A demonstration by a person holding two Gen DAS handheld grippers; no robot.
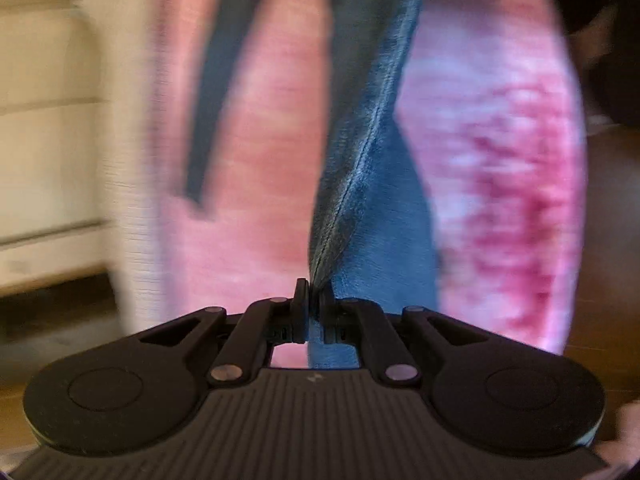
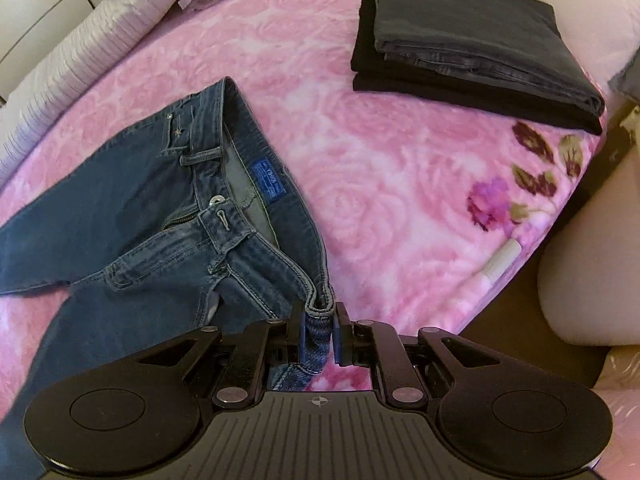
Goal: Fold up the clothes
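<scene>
A pair of blue jeans lies on the pink rose-patterned blanket, waistband open with a blue label showing. My right gripper is shut on the waistband's near corner. My left gripper is shut on a seamed edge of the jeans, which stretches away from its fingers over the blanket; this view is blurred. A second strip of the jeans hangs further left.
A stack of folded dark trousers sits at the blanket's far right. A white striped pillow lies along the far left edge. A cream wall or cabinet stands left. The bed's right edge drops to a dark floor.
</scene>
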